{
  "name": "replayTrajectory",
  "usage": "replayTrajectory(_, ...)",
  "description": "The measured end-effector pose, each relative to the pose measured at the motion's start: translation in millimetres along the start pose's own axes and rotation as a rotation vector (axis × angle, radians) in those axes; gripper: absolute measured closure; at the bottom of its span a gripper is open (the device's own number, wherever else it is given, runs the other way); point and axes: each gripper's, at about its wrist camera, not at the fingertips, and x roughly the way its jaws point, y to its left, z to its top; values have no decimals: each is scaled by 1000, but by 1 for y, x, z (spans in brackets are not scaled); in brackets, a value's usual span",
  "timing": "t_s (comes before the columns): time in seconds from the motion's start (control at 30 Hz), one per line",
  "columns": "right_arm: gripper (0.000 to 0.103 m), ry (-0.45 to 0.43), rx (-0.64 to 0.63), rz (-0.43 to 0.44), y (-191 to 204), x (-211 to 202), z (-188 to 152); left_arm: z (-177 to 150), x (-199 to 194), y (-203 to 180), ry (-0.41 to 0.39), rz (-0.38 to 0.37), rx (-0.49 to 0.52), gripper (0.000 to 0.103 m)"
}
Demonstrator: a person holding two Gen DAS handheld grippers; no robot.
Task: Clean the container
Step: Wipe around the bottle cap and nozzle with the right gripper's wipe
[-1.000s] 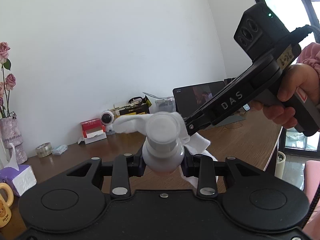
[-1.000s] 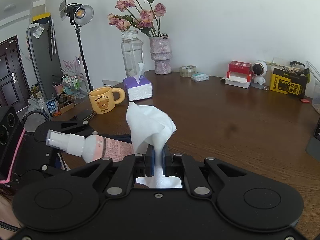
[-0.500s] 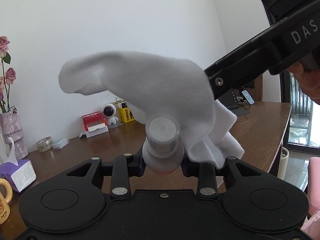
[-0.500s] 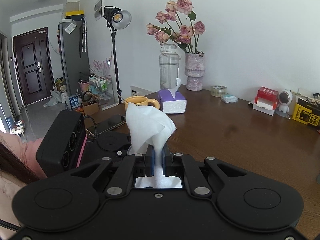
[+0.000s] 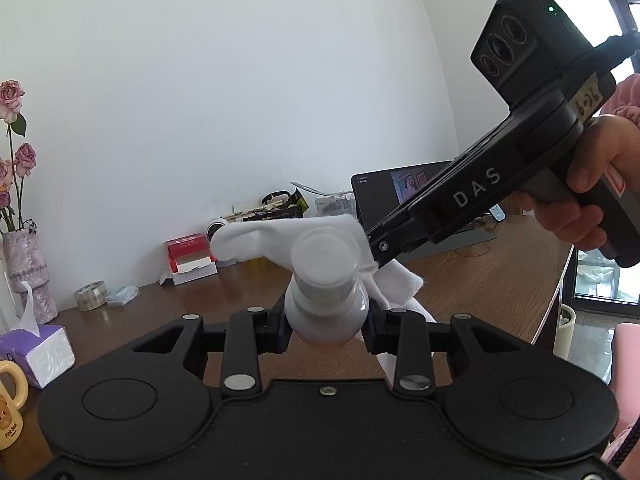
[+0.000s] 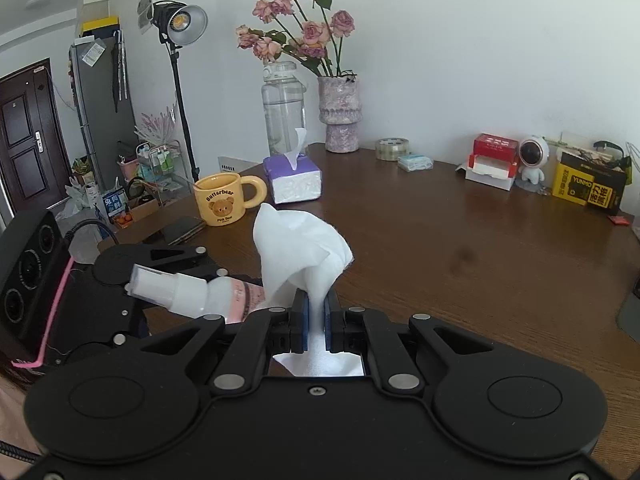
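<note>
My left gripper (image 5: 326,330) is shut on a white spray bottle (image 5: 325,292) with a clear cap, which points straight at the left wrist camera. In the right wrist view the same bottle (image 6: 188,294) shows a pink label and lies tilted, cap to the left. My right gripper (image 6: 316,320) is shut on a white tissue (image 6: 300,252). In the left wrist view the tissue (image 5: 280,238) drapes behind and to the right of the bottle's cap, touching it, and the right gripper (image 5: 374,246) reaches in from the upper right, held by a hand (image 5: 592,196).
A brown wooden table (image 6: 460,248) carries a yellow bear mug (image 6: 224,204), a purple tissue box (image 6: 294,180), a vase of roses (image 6: 340,116), a clear water jug (image 6: 284,108), a tape roll (image 6: 392,149), small boxes and a tablet (image 5: 400,192). A studio light (image 6: 180,24) stands at left.
The right gripper and tissue dropped from high over the bottle's cap back down beside it, the tissue now lying lower against the cap. The left gripper kept hold of the bottle.
</note>
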Motion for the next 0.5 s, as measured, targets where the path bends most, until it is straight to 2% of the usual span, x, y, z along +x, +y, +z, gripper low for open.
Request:
replayTrajectory(0.17,96,-3,-5,4,3,-1,-1,-11,29,17,3,0,1,70)
replayTrajectory(0.5,96,-65,-93,93,42,-23,4,-25,93,46,30,14,-6,70)
